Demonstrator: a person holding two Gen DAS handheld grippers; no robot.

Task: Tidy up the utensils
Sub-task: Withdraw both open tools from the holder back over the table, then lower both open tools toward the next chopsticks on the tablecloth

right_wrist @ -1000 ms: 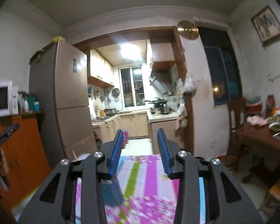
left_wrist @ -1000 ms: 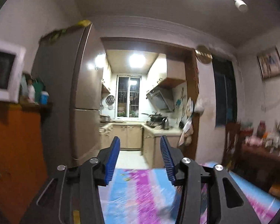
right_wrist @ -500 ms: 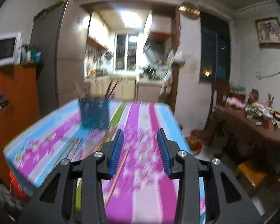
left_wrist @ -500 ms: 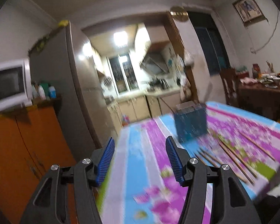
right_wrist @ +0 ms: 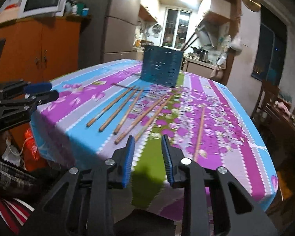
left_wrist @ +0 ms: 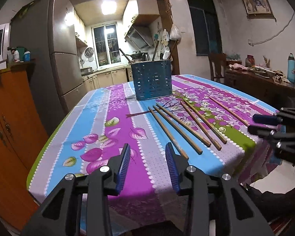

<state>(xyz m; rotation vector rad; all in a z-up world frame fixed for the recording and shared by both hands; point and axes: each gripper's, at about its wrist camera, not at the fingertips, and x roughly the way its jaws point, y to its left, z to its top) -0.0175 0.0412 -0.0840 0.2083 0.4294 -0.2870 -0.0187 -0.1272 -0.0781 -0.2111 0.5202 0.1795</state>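
Chopsticks [left_wrist: 179, 125], six loose wooden ones, lie fanned on the flowered tablecloth [left_wrist: 116, 118] on the near side of the blue perforated holder [left_wrist: 152, 79], which stands upright with a few sticks already in it. Left gripper [left_wrist: 147, 157] and right gripper [right_wrist: 147, 149] both hover spread apart and empty, nearer the table edge than the holder. Risk, as judged: thin round sticks may roll or slip from the pads, and ends lying close to the edge could be knocked off; a steeply angled insertion might tip the holder.
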